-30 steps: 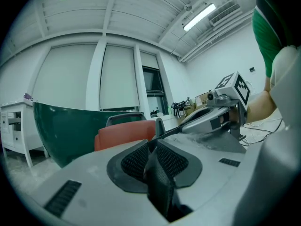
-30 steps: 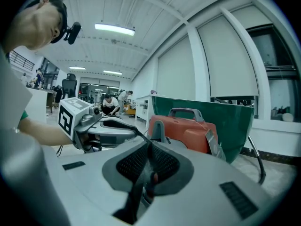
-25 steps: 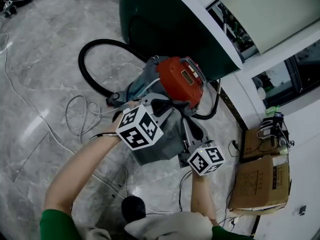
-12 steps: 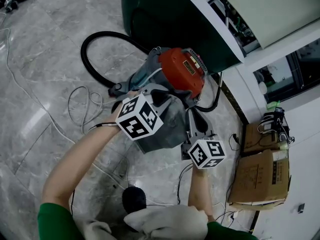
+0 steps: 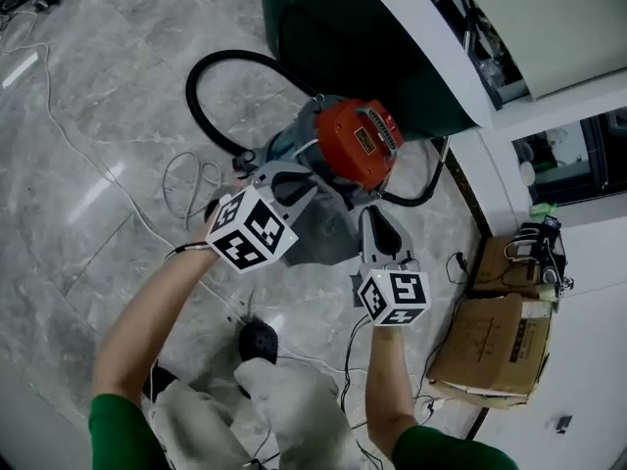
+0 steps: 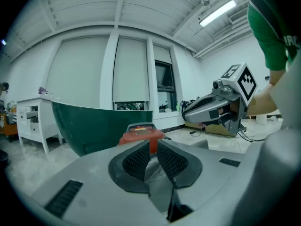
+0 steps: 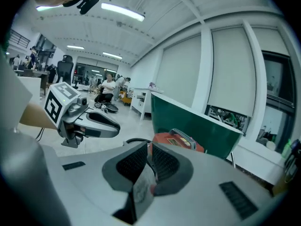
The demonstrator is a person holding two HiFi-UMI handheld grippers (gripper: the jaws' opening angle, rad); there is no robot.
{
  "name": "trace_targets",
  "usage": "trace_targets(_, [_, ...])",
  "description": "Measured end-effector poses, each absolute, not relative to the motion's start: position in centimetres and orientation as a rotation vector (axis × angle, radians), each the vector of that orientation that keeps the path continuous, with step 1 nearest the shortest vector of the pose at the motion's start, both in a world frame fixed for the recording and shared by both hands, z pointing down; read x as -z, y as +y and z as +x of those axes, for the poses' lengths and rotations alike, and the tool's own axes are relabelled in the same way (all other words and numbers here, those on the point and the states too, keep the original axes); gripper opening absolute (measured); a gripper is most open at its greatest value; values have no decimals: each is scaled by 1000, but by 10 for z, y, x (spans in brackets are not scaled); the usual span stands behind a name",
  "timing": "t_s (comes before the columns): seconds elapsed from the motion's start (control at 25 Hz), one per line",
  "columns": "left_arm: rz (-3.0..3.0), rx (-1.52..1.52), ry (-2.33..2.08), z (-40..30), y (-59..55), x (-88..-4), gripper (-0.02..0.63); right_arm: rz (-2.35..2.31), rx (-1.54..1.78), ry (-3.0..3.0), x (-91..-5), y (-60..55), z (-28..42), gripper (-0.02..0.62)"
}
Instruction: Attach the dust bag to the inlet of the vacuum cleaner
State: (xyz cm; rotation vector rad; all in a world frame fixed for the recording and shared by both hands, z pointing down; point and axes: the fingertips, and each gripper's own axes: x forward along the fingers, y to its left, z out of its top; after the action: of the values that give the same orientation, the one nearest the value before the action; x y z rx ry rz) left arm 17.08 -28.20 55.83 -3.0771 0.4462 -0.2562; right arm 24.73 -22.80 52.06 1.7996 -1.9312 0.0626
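The vacuum cleaner (image 5: 358, 143) has a red top and stands on the floor in front of a green tub. It also shows past the jaws as the red vacuum top (image 6: 140, 134) and the red top (image 7: 178, 142). A grey dust bag (image 5: 328, 228) hangs between my two grippers, just in front of the vacuum. My left gripper (image 5: 292, 179) is shut on the bag's left edge, with grey fabric (image 6: 159, 185) pinched between its pads. On the bag's right side, my right gripper (image 5: 377, 231) is shut on a thin grey flap of the bag (image 7: 143, 187).
A black hose (image 5: 211, 96) loops left of the vacuum. White cables (image 5: 186, 179) trail over the marble floor. The green tub (image 5: 353, 27) stands behind, under a white counter. Cardboard boxes (image 5: 490, 346) sit against the wall at the right.
Both grippers have risen with the bag still held between them, and the bag hangs higher off the floor. The left gripper has shifted a little leftward.
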Motion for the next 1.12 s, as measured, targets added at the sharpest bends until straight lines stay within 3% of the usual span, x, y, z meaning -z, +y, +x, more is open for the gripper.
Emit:
trace_targets(0.64, [-3329,160,779,-8,-181,-146,5,1647,-452,-2076,-135,-151,61,9])
trace_targets(0.84, [-3403,137,896,-57,-140,-62,3,1642,-566,-2146,-45,-106,16,8])
trace_targets(1.12, [-3411,89,996,-80,-90,9,3,1655,-500,-2224,43,-63,2,8])
